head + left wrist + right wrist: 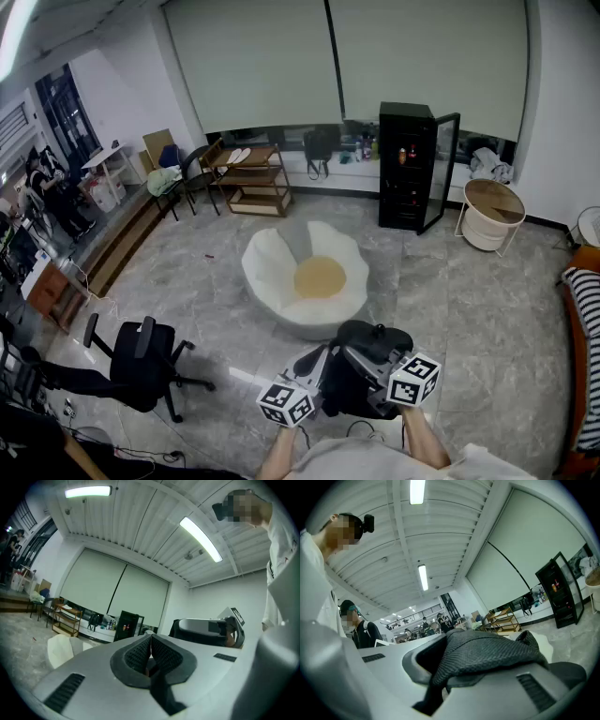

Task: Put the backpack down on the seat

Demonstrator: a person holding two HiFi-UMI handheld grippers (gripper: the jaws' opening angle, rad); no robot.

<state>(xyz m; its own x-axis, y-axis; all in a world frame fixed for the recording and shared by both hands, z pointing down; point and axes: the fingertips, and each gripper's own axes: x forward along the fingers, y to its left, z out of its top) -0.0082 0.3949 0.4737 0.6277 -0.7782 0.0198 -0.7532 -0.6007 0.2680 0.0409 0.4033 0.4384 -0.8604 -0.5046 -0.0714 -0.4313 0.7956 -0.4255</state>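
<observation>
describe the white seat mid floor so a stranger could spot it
From the black cabinet at the back, come forward to the middle of the grey floor. The seat there is low, white and petal-shaped with a round yellow centre, unlike the black office chair at the left.

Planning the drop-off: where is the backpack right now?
Head view, bottom centre: the backpack hangs in the right gripper, just short of the white seat.

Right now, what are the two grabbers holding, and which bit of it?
The black backpack. The right gripper pinches a fold of its woven fabric. The left gripper seems shut on a thin dark strap.
</observation>
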